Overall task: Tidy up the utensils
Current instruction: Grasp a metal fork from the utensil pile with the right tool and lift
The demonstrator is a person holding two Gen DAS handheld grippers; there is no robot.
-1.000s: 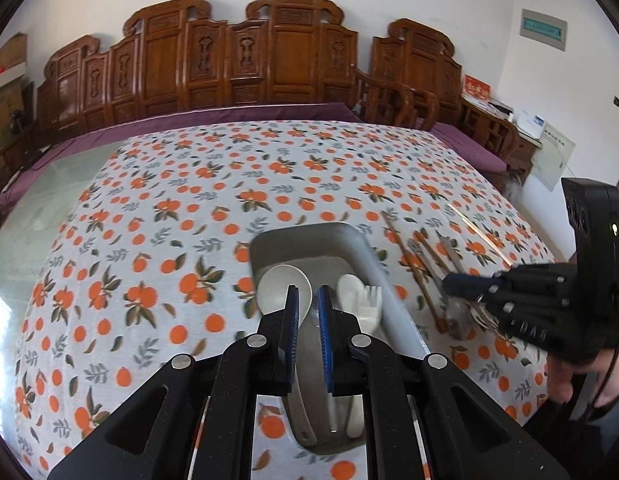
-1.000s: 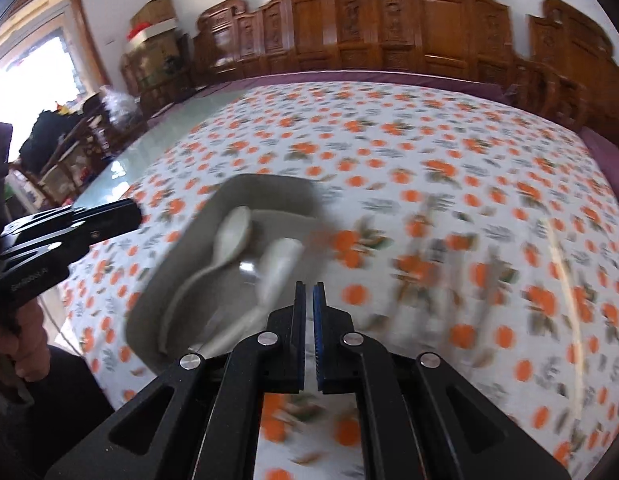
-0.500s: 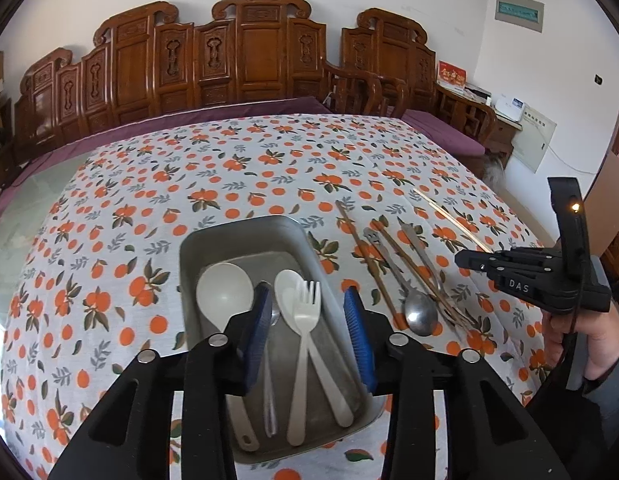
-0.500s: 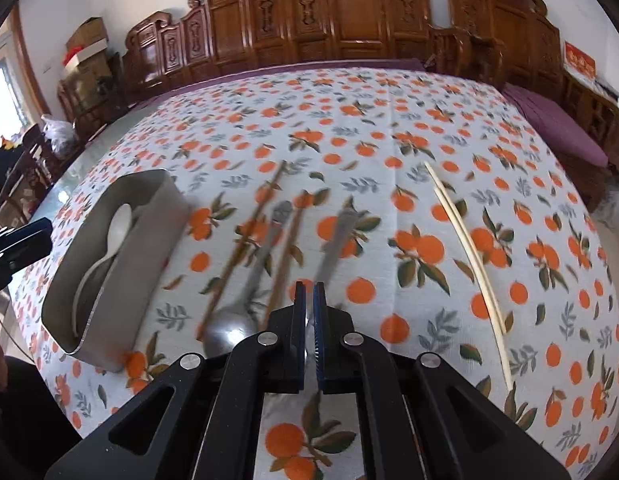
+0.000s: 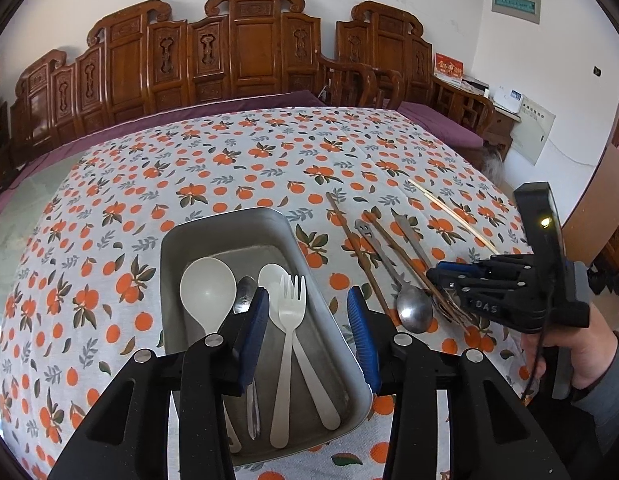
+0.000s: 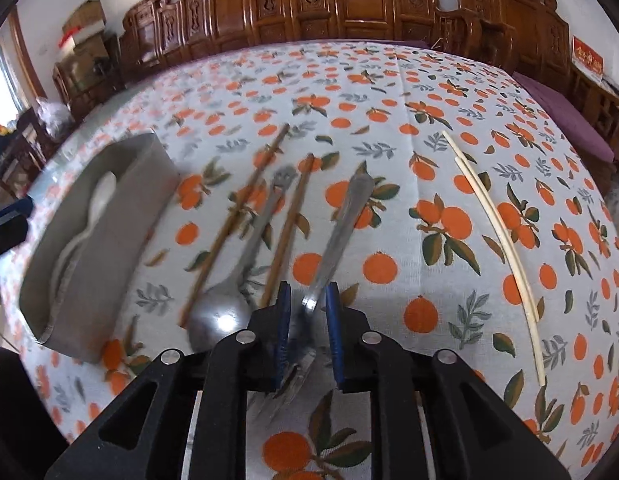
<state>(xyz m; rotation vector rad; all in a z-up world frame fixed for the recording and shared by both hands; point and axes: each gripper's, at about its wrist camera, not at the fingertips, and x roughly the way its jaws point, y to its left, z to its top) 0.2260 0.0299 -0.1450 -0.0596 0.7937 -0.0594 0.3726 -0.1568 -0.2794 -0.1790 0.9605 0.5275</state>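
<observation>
The right gripper (image 6: 306,334) is picking up the metal fork (image 6: 336,236), jaws opening astride its neck, not yet gripping. Next, close on it and carry it to the tray (image 5: 171,248), where the left gripper (image 5: 308,334) hovers half-open and empty.

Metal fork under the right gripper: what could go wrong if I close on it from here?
The right gripper, jaws opening, straddles the metal fork near its neck, pads not yet pressing. The brown chopstick and metal spoon lie close on the left, so a finger may catch or nudge them. Gripped so near the tines, the long handle may droop and clip the tray rim.
</observation>
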